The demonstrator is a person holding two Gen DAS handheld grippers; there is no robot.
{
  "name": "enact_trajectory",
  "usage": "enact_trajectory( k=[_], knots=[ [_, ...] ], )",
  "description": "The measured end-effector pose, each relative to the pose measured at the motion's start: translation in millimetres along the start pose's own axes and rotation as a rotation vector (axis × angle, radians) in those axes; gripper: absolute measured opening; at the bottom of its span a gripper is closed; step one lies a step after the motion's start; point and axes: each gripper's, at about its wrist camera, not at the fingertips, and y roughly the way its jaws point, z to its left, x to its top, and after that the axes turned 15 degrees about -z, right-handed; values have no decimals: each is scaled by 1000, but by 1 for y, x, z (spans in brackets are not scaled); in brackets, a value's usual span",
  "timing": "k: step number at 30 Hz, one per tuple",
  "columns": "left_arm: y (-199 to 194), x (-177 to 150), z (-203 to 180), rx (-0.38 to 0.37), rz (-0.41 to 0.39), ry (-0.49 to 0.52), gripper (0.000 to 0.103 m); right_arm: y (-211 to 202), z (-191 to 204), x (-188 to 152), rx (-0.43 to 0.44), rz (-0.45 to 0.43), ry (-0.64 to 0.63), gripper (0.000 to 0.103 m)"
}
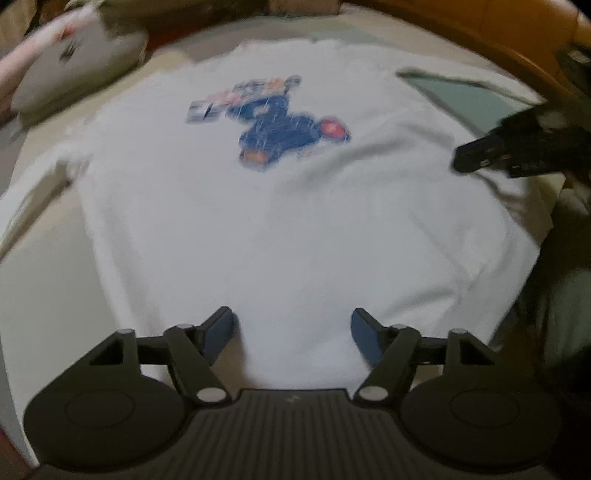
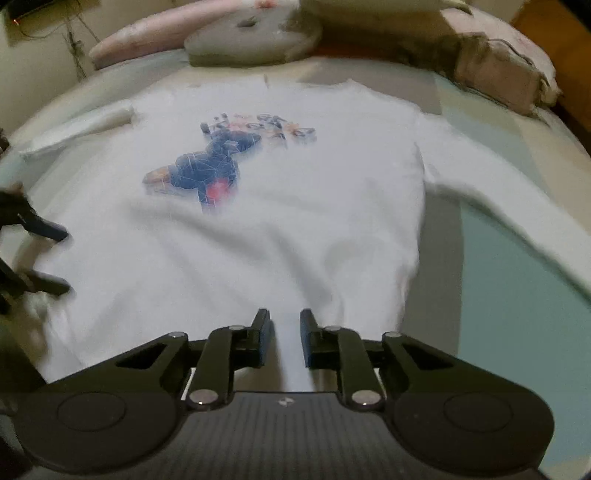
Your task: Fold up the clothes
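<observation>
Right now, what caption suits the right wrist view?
Right gripper hovers nearly closed over a spread white T-shirt's hem on the bed.

I'm working in a home bedroom: a pale sheeted bed (image 2: 517, 295), a grey-and-pink plush rabbit (image 2: 236, 33) and a rumpled pink-beige blanket (image 2: 498, 70).

2 wrist views, steeply down, close, sharing white shirt (image 1: 280, 221)

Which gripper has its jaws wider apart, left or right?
The left gripper: jaws stand wide over the white shirt's hem. The right gripper shows only a narrow gap, with shirt fabric in it.
</observation>
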Motion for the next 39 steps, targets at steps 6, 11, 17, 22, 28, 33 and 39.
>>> enact_trajectory(
  k=[6,11,17,22,28,33,39],
  knots=[
    [-19,4,3,67,20,8,73,-35,-3,-15,-16,52,62,25],
    [-14,41,-23,90,-141,49,75,-16,6,9,-53,-91,72,54],
    [27,23,-54,121,-111,10,76,14,18,1,-135,-75,69,72],
    [-1,-11,-49,112,-104,-63,82,-14,19,-26,-124,-66,77,96],
    [-9,20,-35,159,-104,-21,82,-23,24,-19,-123,-62,56,100],
    [8,58,-12,226,-186,6,82,-13,20,21,-94,-156,23,100],
    [55,75,37,271,-179,-115,82,49,-9,70,-55,-190,48,101]
  ],
)
